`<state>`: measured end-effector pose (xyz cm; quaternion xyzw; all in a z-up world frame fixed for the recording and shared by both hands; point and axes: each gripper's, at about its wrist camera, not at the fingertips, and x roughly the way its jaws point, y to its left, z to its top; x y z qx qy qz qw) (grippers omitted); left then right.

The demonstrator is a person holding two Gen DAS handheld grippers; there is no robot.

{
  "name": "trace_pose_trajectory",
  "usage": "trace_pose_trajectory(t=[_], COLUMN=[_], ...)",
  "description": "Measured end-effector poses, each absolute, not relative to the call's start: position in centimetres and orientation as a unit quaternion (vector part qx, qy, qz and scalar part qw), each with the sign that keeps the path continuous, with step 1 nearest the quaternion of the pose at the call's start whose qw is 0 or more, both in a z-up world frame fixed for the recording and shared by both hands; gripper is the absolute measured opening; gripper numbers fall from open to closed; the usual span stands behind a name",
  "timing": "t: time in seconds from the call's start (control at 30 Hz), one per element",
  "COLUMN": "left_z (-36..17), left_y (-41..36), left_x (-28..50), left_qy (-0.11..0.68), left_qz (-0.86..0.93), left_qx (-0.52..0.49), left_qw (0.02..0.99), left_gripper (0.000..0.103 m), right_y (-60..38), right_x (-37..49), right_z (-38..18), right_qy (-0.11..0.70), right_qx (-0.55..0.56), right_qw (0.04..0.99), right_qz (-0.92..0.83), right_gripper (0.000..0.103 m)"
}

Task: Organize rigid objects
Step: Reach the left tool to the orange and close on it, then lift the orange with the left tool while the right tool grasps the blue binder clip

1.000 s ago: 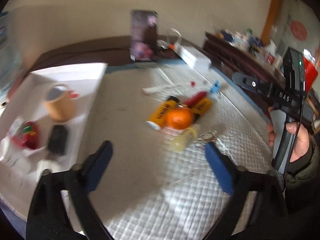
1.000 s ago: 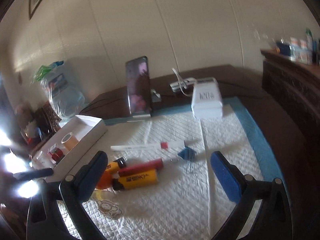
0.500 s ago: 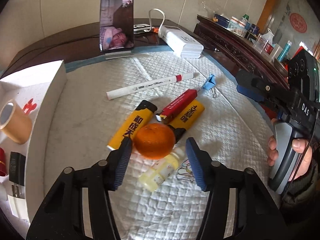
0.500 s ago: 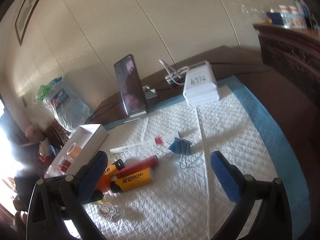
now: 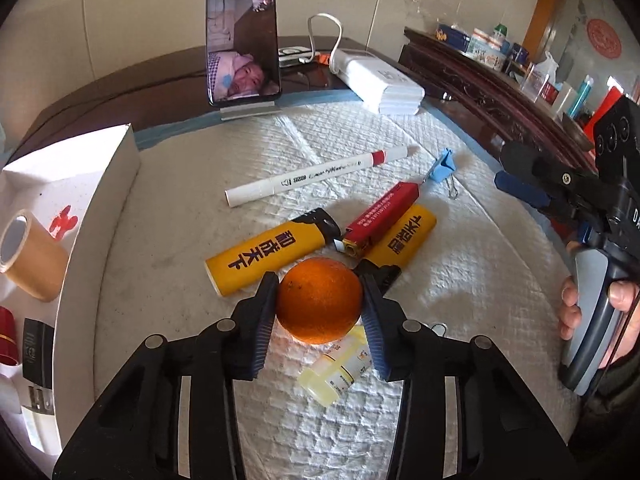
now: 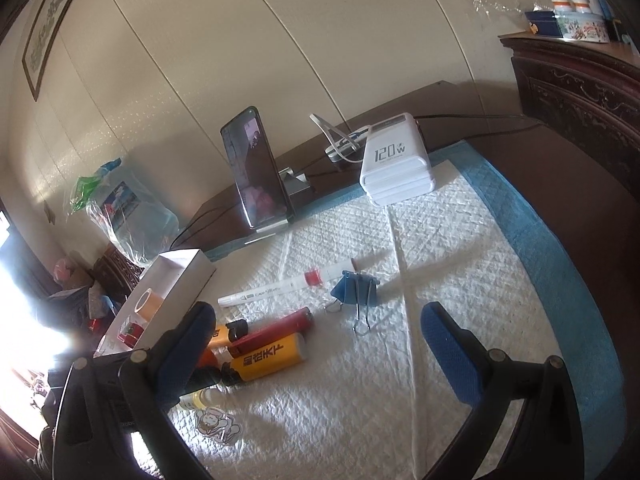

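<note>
An orange (image 5: 319, 306) lies on the white quilted pad (image 5: 460, 280), in front of two yellow lighters (image 5: 264, 258) and a red lighter (image 5: 382, 218). My left gripper (image 5: 319, 280) straddles the orange; its jaws are closing and both blue pads touch the fruit's sides. A small pale bottle (image 5: 336, 372) lies just under the orange. A white marker (image 5: 316, 176) and a blue binder clip (image 5: 442, 170) lie farther back. My right gripper (image 6: 316, 320) hangs open over the pad, holding nothing, with the clip (image 6: 354, 290) ahead of it.
A white box (image 5: 100, 200) at the left holds a tape roll (image 5: 28, 256) and small items. A phone on a stand (image 5: 242, 40) and a white power bank (image 5: 380, 82) sit at the back. A dark cabinet (image 5: 500, 92) with bottles runs along the right.
My left gripper came forward and down onto the orange, and its jaws narrowed from wide apart to touching the fruit. The right gripper's view tilted, then stayed still.
</note>
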<state>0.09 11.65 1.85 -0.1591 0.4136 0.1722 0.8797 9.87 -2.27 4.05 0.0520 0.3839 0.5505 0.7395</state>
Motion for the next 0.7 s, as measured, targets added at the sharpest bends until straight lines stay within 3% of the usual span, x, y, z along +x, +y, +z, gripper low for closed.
trace_pose_trajectory(t=[0.23, 0.37, 0.4, 0.47, 0.5, 0.7], left_z=[3.2, 4.0, 4.0, 4.1, 4.1, 4.2], left_y=[13.5, 13.8, 13.8, 13.9, 13.9, 14.0], left_x=[-3.7, -5.4, -5.5, -5.8, -5.9, -6.1], left_qy=[0.332, 0.288, 0.282, 0.275, 0.271, 0.267], left_qz=[0.216, 0.239, 0.245, 0.245, 0.244, 0.243], left_qx=[-0.203, -0.208, -0.204, -0.209, -0.212, -0.215], left_qw=[0.895, 0.904, 0.905, 0.906, 0.907, 0.907], left_gripper=[0.039, 0.039, 0.039, 0.039, 0.039, 0.039], right_y=[-2.2, -1.0, -0.9, -0.2, 0.1, 2.9], right_x=[9.9, 8.9, 8.9, 9.2, 9.3, 9.4], right_z=[3.9, 4.2, 4.4, 4.9, 5.0, 4.6], right_qy=[0.393, 0.399, 0.398, 0.4, 0.403, 0.407], right_qx=[0.047, -0.011, -0.017, -0.035, -0.04, -0.089], right_qw=[0.743, 0.762, 0.766, 0.771, 0.772, 0.766], right_qz=[0.54, 0.51, 0.505, 0.494, 0.49, 0.491], right_gripper=[0.103, 0.101, 0.097, 0.068, 0.062, 0.045])
